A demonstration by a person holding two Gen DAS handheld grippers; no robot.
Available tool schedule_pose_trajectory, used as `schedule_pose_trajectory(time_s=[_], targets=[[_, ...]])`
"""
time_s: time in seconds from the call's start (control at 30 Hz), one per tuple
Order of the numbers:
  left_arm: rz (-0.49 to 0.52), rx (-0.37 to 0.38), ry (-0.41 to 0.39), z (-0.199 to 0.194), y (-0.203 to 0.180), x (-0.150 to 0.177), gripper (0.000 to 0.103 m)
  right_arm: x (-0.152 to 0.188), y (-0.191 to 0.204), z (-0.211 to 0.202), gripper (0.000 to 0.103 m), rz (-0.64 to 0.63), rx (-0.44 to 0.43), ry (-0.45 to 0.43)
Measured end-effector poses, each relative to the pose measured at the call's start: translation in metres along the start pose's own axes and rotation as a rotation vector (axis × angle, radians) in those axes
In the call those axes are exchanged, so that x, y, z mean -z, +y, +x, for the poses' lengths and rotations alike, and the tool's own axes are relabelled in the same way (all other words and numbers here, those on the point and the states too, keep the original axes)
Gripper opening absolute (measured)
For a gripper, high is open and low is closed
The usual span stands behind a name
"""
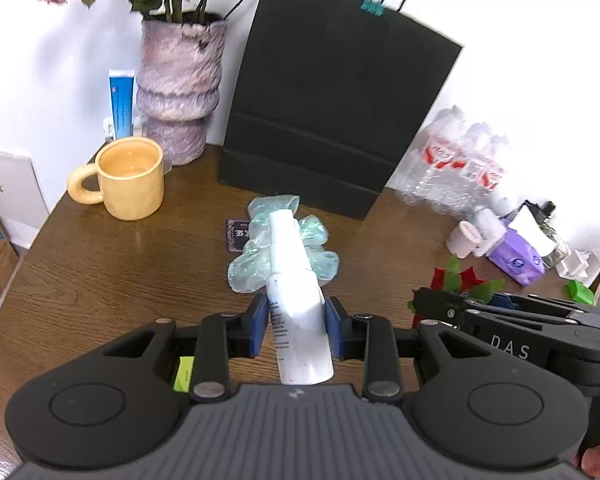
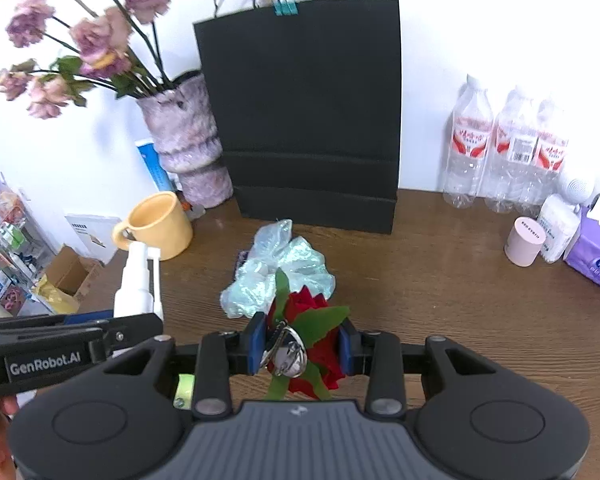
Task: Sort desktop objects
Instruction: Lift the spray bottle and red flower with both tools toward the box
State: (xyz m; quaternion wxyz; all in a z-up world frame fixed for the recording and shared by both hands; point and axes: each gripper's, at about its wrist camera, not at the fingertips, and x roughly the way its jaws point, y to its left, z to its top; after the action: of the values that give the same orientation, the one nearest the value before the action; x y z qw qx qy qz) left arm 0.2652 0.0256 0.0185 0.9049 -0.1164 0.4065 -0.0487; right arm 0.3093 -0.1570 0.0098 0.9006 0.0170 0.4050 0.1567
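Note:
My left gripper (image 1: pixel 297 322) is shut on a white spray bottle (image 1: pixel 296 300), held above the brown table; the bottle also shows in the right wrist view (image 2: pixel 138 280). My right gripper (image 2: pixel 302 346) is shut on a red fabric flower with green leaves and a metal clip (image 2: pixel 308 340); it shows at the right of the left wrist view (image 1: pixel 460 280). A crumpled pale green plastic bag (image 1: pixel 260 256) lies mid-table, just beyond both grippers (image 2: pixel 284 272). A small dark card (image 1: pixel 236 234) lies beside the bag.
A yellow mug (image 1: pixel 130 178), a purple vase of dried roses (image 1: pixel 178 88) and a black paper bag (image 1: pixel 332 100) stand at the back. Water bottles (image 2: pixel 504 148), a pink jar (image 2: pixel 525 241) and purple tissues (image 2: pixel 596 256) stand at the right. A blue tube (image 1: pixel 121 102) leans by the wall.

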Motion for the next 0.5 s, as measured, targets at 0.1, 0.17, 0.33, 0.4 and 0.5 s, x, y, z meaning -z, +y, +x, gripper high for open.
schedule_pose_trajectory(time_s=[0.1,0.17,0.33,0.4,0.5], targets=[[0.022,0.008,-0.021,-0.016,-0.005,0.005,0.031,0.002,0.005,-0.017,0.034,-0.016,-0.004,-0.018],[0.04,0.025,-0.03,-0.026,-0.007,0.01,0.031,0.005,0.008,-0.026,0.034,-0.025,-0.007,-0.027],[0.078,0.085,-0.04,-0.049,-0.007,0.03,0.031,0.018,0.012,-0.048,0.034,-0.036,-0.051,-0.035],[0.093,0.099,-0.047,-0.058,-0.006,0.038,0.031,0.025,0.012,-0.057,0.034,-0.038,-0.07,-0.032],[0.107,0.123,-0.055,-0.069,-0.005,0.048,0.031,0.036,0.011,-0.072,0.034,-0.041,-0.086,-0.035]])
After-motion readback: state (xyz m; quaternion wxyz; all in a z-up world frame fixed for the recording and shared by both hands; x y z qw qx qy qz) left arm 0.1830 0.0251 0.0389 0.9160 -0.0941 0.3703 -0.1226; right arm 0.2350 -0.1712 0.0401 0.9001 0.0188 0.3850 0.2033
